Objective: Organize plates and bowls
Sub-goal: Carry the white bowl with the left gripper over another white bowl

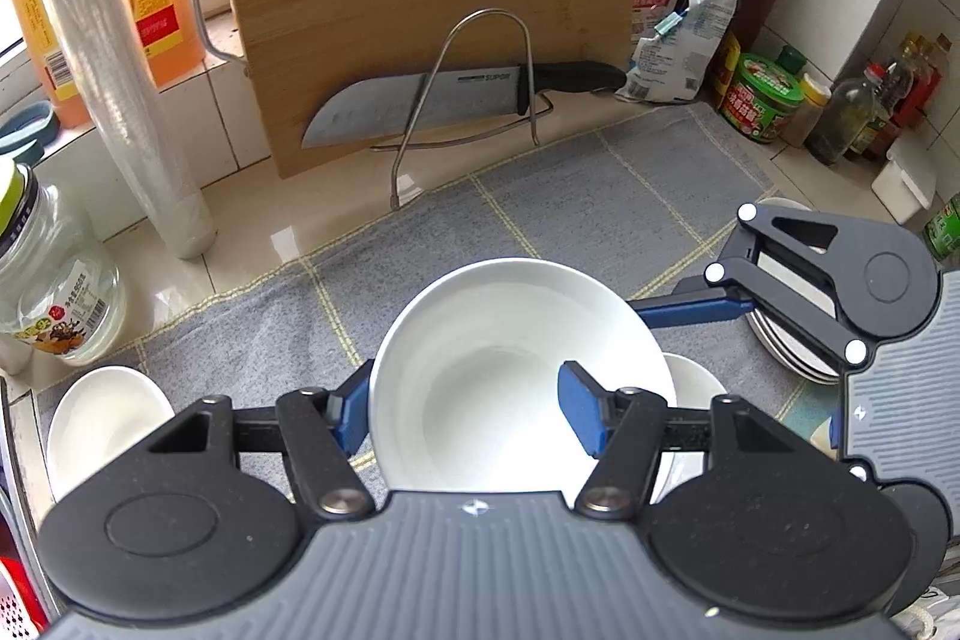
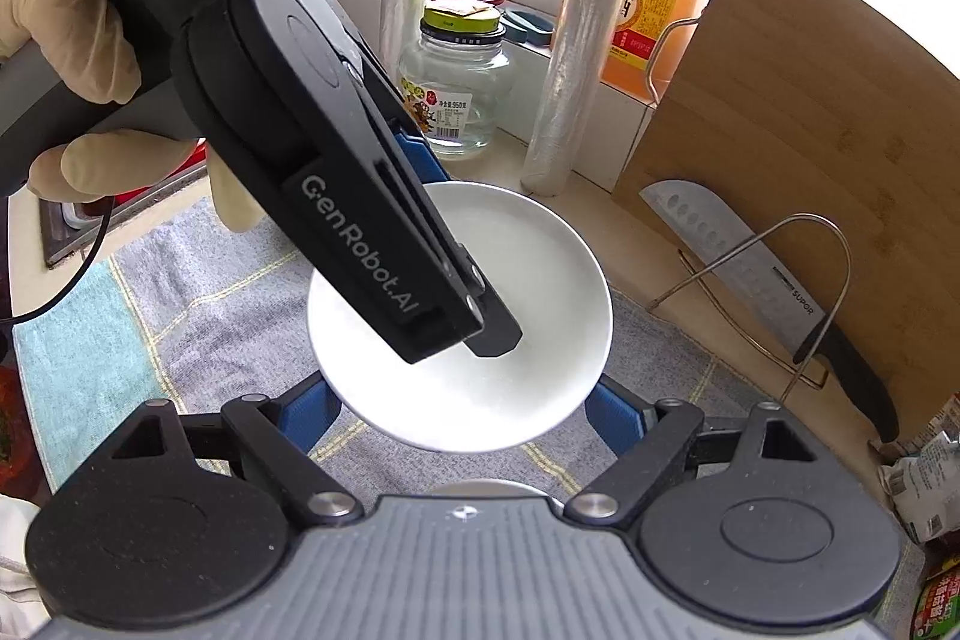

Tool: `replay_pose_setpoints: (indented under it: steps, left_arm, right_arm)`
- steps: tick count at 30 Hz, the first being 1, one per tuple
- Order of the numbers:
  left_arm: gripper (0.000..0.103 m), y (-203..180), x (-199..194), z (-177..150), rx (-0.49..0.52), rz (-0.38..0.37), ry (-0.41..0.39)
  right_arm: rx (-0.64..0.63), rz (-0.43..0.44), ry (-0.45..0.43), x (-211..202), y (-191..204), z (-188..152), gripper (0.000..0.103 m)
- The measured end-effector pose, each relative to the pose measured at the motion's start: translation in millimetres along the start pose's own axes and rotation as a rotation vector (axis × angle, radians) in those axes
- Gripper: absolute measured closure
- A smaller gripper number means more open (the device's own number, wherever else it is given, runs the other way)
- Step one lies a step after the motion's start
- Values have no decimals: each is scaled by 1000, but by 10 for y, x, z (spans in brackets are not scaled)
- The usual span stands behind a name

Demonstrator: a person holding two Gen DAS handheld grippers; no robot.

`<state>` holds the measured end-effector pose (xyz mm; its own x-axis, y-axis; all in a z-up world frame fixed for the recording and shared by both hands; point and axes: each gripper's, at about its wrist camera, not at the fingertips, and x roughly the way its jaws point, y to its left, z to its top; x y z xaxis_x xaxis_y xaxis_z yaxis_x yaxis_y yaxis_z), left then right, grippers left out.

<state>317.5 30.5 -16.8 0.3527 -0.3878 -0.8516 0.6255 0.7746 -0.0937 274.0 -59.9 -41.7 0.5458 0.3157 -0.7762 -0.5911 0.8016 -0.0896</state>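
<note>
The left hand-held gripper (image 1: 465, 415) grips a white bowl (image 1: 516, 376) by its rim, above the cloth (image 1: 540, 208). The right hand-held gripper (image 2: 462, 421) brackets it, pads apparently clear. Judged next: set it into another bowl (image 1: 102, 418).

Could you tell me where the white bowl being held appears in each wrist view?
Left wrist view: the white bowl is at lower centre, in the left gripper.
Right wrist view: the bowl is at centre, partly hidden behind that gripper, which reaches in from upper left.
Shared landmark: the knife in the wire rack against the bamboo cutting board.
</note>
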Motion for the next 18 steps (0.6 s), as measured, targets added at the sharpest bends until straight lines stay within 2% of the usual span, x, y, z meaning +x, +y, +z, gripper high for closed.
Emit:
replay_pose_setpoints:
  steps: [18]
  left_arm:
    - [41,-551,210,95,78,-82,30]
  right_arm:
    - [97,-53,50,-270,-159,-481,12]
